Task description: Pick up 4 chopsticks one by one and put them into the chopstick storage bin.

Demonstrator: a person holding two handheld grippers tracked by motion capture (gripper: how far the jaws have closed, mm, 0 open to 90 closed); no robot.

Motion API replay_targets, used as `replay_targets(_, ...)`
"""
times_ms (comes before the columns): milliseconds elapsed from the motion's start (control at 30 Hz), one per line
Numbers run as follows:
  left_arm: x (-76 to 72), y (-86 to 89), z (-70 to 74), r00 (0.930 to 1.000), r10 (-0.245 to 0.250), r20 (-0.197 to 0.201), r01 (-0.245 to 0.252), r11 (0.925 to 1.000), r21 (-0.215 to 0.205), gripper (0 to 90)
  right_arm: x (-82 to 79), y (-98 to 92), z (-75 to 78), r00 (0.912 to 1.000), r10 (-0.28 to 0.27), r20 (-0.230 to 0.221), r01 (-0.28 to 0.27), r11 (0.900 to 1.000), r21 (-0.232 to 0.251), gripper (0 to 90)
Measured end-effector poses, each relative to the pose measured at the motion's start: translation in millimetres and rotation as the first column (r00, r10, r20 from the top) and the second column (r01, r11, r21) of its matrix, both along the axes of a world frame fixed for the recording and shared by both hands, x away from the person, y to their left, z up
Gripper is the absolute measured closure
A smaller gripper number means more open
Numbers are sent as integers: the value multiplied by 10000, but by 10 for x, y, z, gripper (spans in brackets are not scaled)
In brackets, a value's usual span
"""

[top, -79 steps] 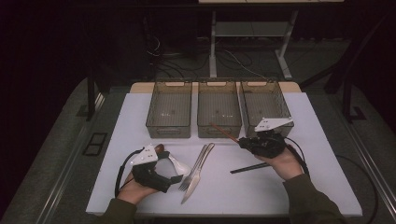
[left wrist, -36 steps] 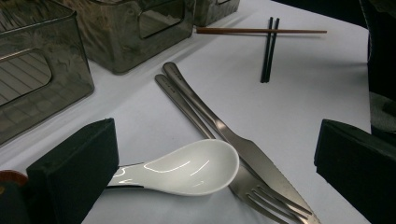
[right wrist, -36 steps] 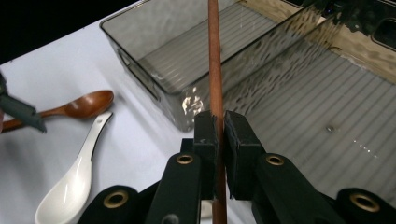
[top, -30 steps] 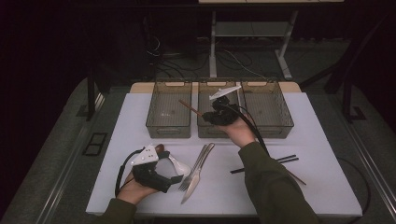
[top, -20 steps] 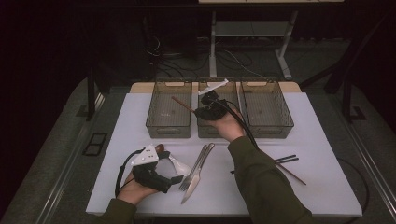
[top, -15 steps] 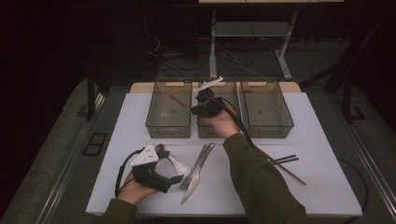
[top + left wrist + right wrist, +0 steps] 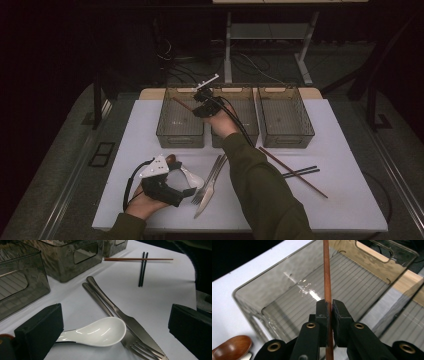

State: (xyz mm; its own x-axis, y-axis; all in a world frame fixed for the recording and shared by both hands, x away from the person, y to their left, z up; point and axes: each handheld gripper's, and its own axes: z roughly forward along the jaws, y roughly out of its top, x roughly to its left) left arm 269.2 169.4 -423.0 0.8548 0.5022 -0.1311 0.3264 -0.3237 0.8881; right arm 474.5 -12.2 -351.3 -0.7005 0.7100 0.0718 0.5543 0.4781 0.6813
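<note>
A white table top (image 7: 350, 200) sits in a dark room, with three smoky clear bins in a row at its far edge. Nearest the person, the left gripper (image 7: 167, 187) rests on the table with its jaws spread wide, nothing between the pads; a white ceramic spoon (image 7: 100, 331) lies just in front of them, touching a steel knife (image 7: 125, 320) and fork (image 7: 105, 307) laid side by side. Farther right lie a pair of black chopsticks (image 7: 300, 172) and a single brown chopstick (image 7: 292, 172) crossing them. At the far side, the right gripper (image 7: 329, 308) is pressed together on another reddish-brown chopstick (image 7: 327, 270), a thin, smooth, straight wooden stick. It is held over the open left bin (image 7: 172, 132), its long end slanting out above the ribbed floor.
</note>
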Motion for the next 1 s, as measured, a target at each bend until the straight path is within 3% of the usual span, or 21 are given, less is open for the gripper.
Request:
replay_targets(100, -7, -4, 2, 10000, -13, -19, 13, 10000, -57, 0, 60, 74, -42, 9997, -141, -198, 137, 9997, -191, 836)
replay_targets(533, -7, -17, 0, 10000, -37, 2, 37, 10000, 67, 0, 222, 346, -104, 9991, -232, -354, 217, 9989, -427, 835)
replay_targets(700, -10, -18, 8, 10000, 0, 40, 0, 10000, 4, 0, 270, 435, -125, 9978, -496, -441, 466, 9967, -669, 836)
replay_targets(900, -5, -28, 7, 10000, -69, 42, 69, 10000, 9, 0, 310, 504, -133, 9972, -602, -452, 581, 9972, -464, 826)
replay_targets(1000, -9, -25, 14, 9999, -83, 70, 83, 10000, -10, 0, 310, 508, -119, 9976, -618, -310, 615, 9980, -113, 727)
